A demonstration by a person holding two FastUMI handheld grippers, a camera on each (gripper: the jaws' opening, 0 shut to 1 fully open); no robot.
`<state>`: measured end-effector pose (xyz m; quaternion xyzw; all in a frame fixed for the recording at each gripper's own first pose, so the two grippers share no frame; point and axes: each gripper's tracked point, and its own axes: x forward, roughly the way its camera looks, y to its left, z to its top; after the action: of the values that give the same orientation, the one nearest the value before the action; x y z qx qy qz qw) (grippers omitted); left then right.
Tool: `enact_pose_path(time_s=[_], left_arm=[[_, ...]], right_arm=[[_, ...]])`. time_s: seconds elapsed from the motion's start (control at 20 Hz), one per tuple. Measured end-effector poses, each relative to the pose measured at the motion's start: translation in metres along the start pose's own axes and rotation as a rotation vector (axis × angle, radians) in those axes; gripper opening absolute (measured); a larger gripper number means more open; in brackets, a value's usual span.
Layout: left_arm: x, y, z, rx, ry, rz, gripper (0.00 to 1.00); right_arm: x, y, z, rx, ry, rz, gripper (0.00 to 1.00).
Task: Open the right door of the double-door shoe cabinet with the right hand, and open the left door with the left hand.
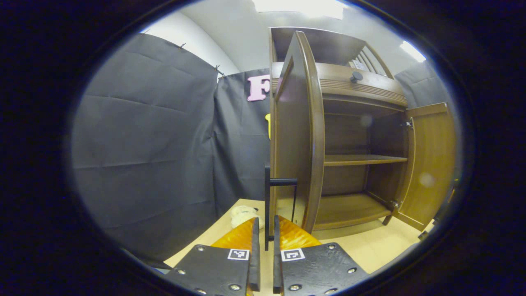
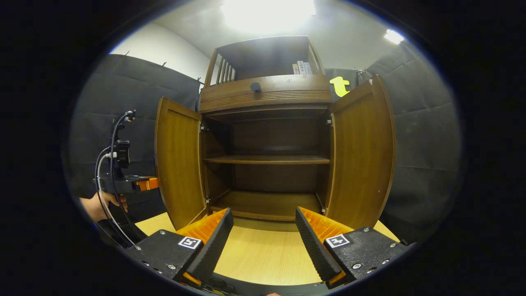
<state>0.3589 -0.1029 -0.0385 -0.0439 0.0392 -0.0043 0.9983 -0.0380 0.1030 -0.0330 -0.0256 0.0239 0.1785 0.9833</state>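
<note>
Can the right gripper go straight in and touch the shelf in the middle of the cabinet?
Probably yes. The right gripper is open and faces the cabinet's middle; both the left door and the right door stand wide open, and nothing lies between it and the shelf.

No readable text anywhere tbh. Small square black-and-white marker tags on each hand-held gripper's finger mounts, just patterns, no words. Pale labels in brown wooden shoe cabinet's top compartment, too small to make out.
</note>
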Motion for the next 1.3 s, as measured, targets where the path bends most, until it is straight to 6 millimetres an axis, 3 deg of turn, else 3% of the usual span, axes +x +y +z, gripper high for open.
enact_pose_path(time_s=[0.15, 0.2, 0.25, 0.35, 0.6, 0.7, 0.75, 0.8, 1.0, 1.1, 1.15, 1.3], left_arm=[[0.004, 0.009, 0.001, 0.003, -0.011, 0.033, 0.09], [0.003, 0.011, 0.001, 0.004, -0.013, 0.046, 0.17], [0.003, 0.013, 0.002, 0.008, -0.013, 0.055, 0.17], [0.003, 0.019, 0.003, 0.019, -0.025, 0.078, 0.13], [0.003, 0.038, 0.007, 0.042, -0.043, 0.162, 0.13], [0.001, 0.033, 0.009, 0.047, -0.047, 0.145, 0.09], [0.000, 0.035, 0.011, 0.059, -0.060, 0.142, 0.17], [0.000, 0.036, 0.015, 0.067, -0.074, 0.145, 0.17], [0.000, 0.022, 0.019, 0.039, -0.098, 0.103, 0.11], [0.001, 0.020, 0.022, 0.041, -0.116, 0.077, 0.09], [0.003, 0.014, 0.023, 0.032, -0.120, 0.058, 0.17], [0.000, 0.001, 0.026, 0.011, -0.128, 0.015, 0.13]], right_arm=[[-0.002, 0.004, 0.004, -0.005, -0.010, 0.004, 0.94], [-0.005, 0.004, 0.004, -0.006, -0.014, 0.004, 0.94], [-0.007, 0.004, 0.006, -0.008, -0.017, 0.002, 0.94], [-0.011, -0.004, 0.009, -0.016, -0.025, -0.020, 0.94], [-0.024, -0.035, 0.015, -0.003, -0.046, -0.088, 0.94], [-0.029, -0.051, 0.017, 0.007, -0.050, -0.116, 0.94], [-0.030, -0.058, 0.020, 0.015, -0.053, -0.127, 0.94], [-0.032, -0.066, 0.021, 0.019, -0.050, -0.140, 0.94], [-0.051, -0.098, 0.029, 0.016, -0.054, -0.212, 0.94], [-0.059, -0.103, 0.031, 0.033, -0.063, -0.226, 0.94], [-0.063, -0.108, 0.032, 0.039, -0.066, -0.232, 0.94], [-0.081, -0.120, 0.034, 0.048, -0.080, -0.251, 0.94]])
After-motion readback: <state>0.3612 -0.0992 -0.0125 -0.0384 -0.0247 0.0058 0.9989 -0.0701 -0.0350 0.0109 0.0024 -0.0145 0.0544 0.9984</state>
